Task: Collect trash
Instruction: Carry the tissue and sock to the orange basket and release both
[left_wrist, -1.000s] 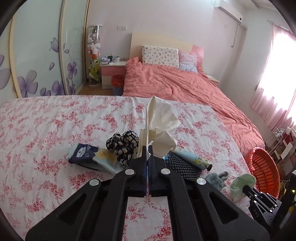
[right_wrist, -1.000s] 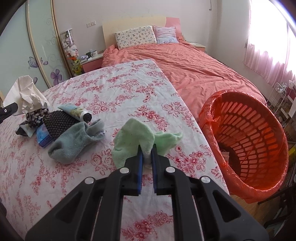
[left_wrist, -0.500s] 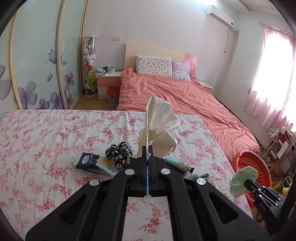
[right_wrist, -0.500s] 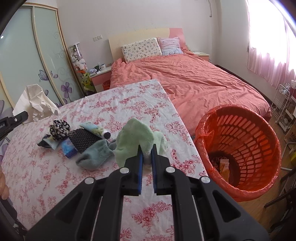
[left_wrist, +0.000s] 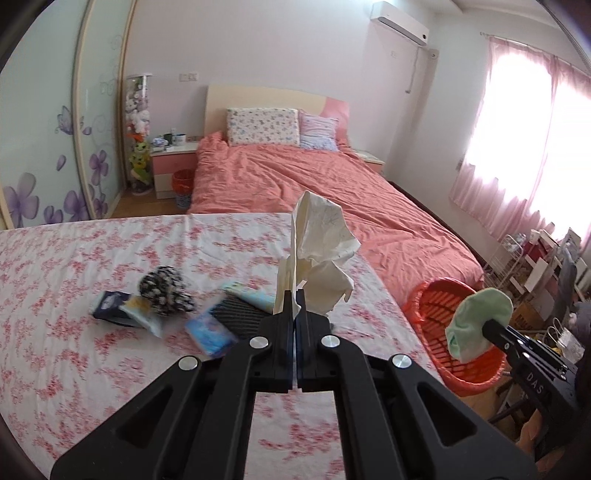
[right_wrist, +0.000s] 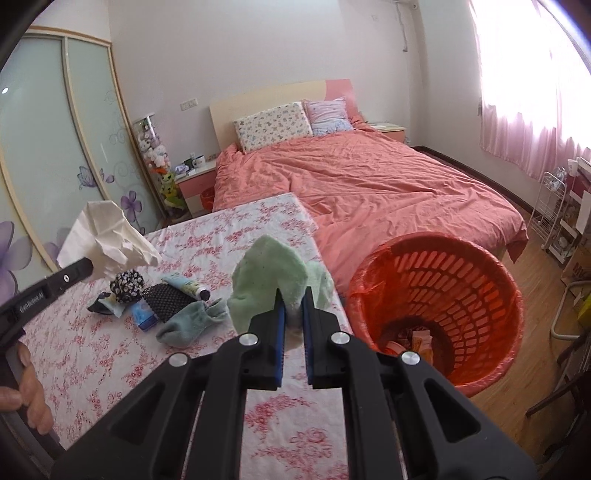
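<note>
Both grippers are loaded: left gripper (left_wrist: 296, 295) clamps crumpled paper (left_wrist: 321, 254), right gripper (right_wrist: 293, 306) pinches a green cloth (right_wrist: 273, 273). I'd carry each right over the orange basket (right_wrist: 491, 273) before letting go, since both would flutter past its rim.

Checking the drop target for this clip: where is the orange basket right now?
The orange basket stands on the wooden floor at the right of the right wrist view, tucked between the flowered table and the pink bed, just right of the green cloth.

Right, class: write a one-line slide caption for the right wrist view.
Right tool grips a green sock beside the orange basket, over the floral-sheeted surface.
</note>
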